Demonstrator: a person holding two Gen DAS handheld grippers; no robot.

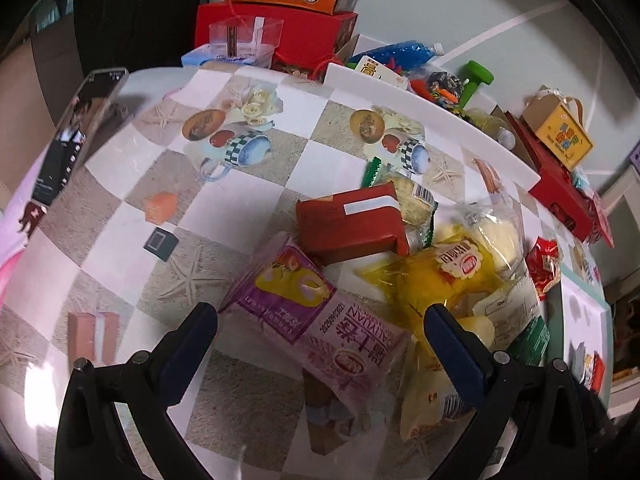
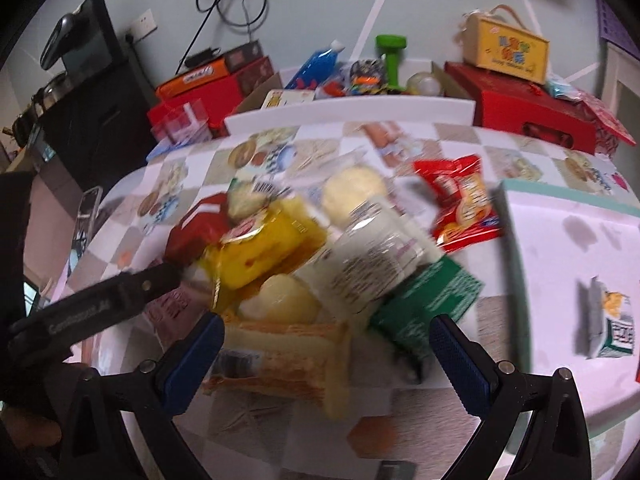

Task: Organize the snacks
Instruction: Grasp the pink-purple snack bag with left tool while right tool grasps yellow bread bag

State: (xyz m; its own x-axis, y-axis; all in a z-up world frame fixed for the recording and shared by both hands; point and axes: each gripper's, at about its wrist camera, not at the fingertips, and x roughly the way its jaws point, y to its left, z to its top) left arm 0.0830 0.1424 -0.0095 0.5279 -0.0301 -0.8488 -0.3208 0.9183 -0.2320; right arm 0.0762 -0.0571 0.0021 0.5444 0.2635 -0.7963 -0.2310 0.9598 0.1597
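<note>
Desk (image 1: 132,184) under a checked picture cloth carries the snack pile at its near right; white tray (image 2: 560,264) lies at the right edge, holding one small packet (image 2: 612,328); red box (image 1: 352,220) sits at the far side of the pile, touching the yellow bag (image 1: 444,276); purple packet (image 1: 320,312) lies near, between the fingers of the left gripper (image 1: 320,336), which is spread wide and grasps nothing; right gripper (image 2: 326,344) likewise released, over a pastry packet (image 2: 280,356), with the green packet (image 2: 428,300) just beside; red packet (image 2: 460,200) lies far right of the pile; right view blurred.
</note>
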